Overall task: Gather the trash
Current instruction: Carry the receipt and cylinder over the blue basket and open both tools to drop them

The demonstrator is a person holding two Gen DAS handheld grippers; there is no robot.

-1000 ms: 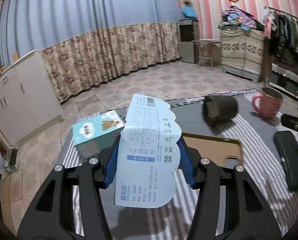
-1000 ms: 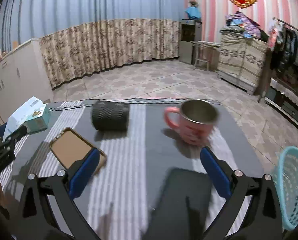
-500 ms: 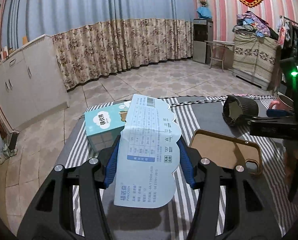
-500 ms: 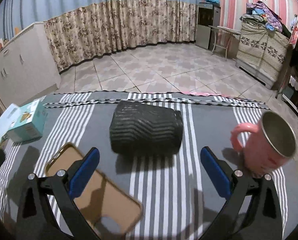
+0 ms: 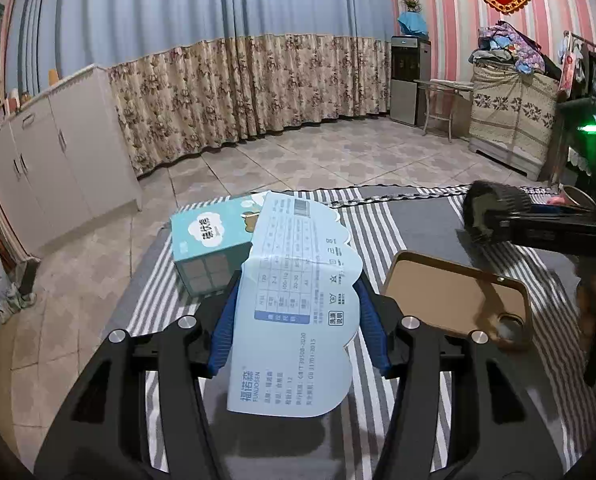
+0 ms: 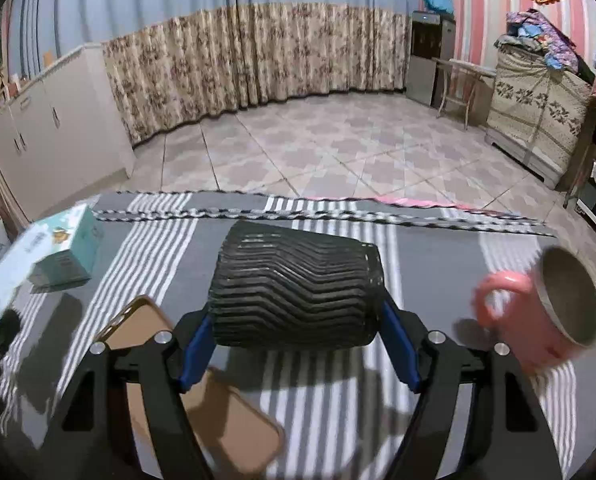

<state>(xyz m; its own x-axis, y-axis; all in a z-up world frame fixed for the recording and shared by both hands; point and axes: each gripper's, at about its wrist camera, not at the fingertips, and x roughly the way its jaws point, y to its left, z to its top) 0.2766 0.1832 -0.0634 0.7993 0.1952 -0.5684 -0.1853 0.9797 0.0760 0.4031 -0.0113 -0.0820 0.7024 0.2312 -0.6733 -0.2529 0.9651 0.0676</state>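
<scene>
A light blue printed paper card (image 5: 298,312) stands upright between the blue pads of my left gripper (image 5: 296,332), which is shut on it above the striped tablecloth (image 5: 397,216). A black ribbed cup (image 6: 294,284) lies on its side on the cloth. My right gripper (image 6: 298,340) straddles it endwise. Its jaws are closing, and the blue pads (image 6: 196,344) meet the cup's two ends. In the left wrist view the same cup (image 5: 493,204) shows at the far right, partly behind the right gripper's dark body.
A teal tissue box (image 5: 210,240) stands at the table's far left corner. A tan phone case (image 5: 453,296) lies flat between the two grippers. A pink mug (image 6: 537,320) sits right of the cup. Tiled floor lies beyond the table's far edge.
My right gripper swung left from the pink mug to the black cup and its jaws narrowed onto the cup's ends. My left gripper shifted slightly, still holding the card.
</scene>
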